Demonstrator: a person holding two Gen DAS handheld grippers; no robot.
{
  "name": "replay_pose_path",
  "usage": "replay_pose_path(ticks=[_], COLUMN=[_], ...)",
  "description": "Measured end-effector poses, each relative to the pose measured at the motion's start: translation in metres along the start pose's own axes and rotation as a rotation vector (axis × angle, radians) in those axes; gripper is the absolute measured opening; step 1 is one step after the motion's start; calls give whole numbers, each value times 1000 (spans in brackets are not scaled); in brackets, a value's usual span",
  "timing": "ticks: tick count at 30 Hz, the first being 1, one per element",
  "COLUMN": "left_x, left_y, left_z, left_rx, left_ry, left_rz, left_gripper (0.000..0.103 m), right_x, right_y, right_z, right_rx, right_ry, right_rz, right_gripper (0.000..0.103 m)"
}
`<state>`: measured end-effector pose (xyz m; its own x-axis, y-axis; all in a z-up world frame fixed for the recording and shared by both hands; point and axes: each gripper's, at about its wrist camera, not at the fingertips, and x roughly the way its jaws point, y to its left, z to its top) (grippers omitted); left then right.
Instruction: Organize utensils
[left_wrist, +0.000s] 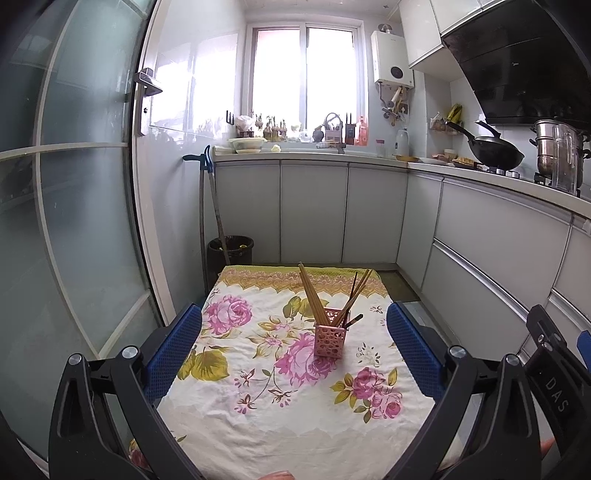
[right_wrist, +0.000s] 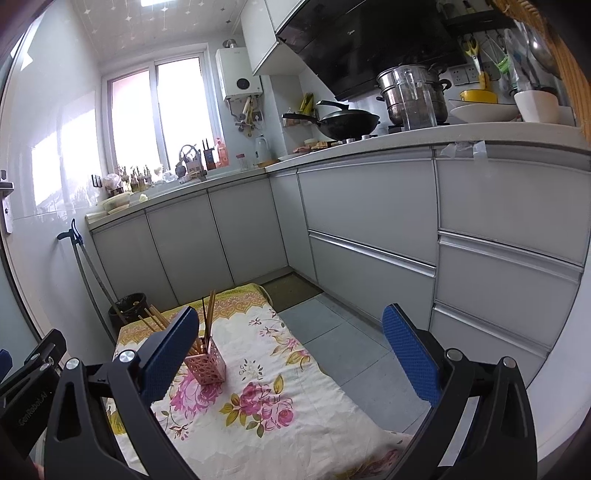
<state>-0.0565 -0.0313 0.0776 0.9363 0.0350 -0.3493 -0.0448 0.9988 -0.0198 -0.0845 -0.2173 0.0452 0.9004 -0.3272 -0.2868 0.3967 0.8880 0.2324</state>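
Both tongs, left (left_wrist: 293, 345) and right (right_wrist: 290, 354), spread apart and empty, held back from the pink perforated metal holder (left_wrist: 330, 339) mid-counter on the floral cloth (left_wrist: 258, 406), wooden chopsticks (left_wrist: 314, 295) already upright inside (looks finished).

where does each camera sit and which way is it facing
Left wrist: on the left gripper, looking along its open blue fingers over the flowered cloth at the pink holder of chopsticks, window beyond.
Right wrist: on the right gripper, angled toward the cabinets; its open fingers show, the holder behind the left one.
Shared: holder, cloth, wok, window.
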Motion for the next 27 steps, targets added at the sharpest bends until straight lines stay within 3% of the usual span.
replay_pose_path(ticks=[27], left_x=[8], left_y=[5], left_z=[-4], left_rx=[-28], left_ry=[-10], left_rz=[-4], left_gripper=[96], right_x=[10], right_y=[4], right_z=[-5], right_rx=[-13], right_ry=[35], right_rz=[28], right_gripper=[97])
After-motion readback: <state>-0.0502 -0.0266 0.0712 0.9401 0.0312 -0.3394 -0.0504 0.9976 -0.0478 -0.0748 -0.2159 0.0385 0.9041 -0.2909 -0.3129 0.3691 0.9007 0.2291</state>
